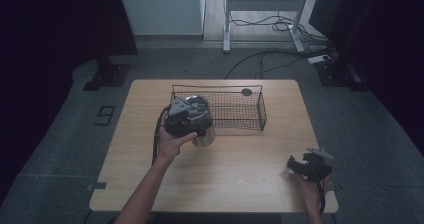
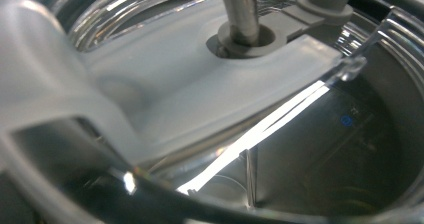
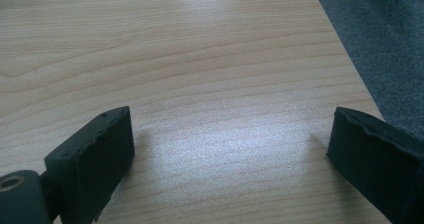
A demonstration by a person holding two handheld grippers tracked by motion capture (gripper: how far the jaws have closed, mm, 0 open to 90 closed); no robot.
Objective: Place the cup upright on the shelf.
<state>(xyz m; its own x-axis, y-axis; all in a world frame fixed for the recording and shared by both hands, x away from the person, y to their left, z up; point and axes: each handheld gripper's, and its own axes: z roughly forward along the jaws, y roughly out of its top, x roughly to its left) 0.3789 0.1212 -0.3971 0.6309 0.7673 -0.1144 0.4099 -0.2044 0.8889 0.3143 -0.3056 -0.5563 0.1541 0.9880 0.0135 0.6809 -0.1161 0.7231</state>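
Note:
A clear plastic jar (image 1: 204, 134) with a lid-like top hangs just in front of the left end of a wire basket (image 1: 217, 87). My left gripper (image 1: 187, 115) sits on the jar's top and rim, shut on it, with a hand beneath. In the left gripper view I look from very close into the jar (image 2: 390, 49), past a metal shaft (image 2: 240, 9) and a pale grey plastic bar (image 2: 200, 94). My right gripper (image 1: 294, 164) rests low at the table's front right corner. Its jaws (image 3: 230, 134) stand wide open over bare wood.
The wire basket stands at the back middle of the wooden table (image 1: 225, 174) and holds a small dark round thing (image 1: 246, 91) at its far right. Grey carpet (image 3: 380, 34) lies past the table's right edge. Cables and a desk frame (image 1: 260, 4) are on the floor behind.

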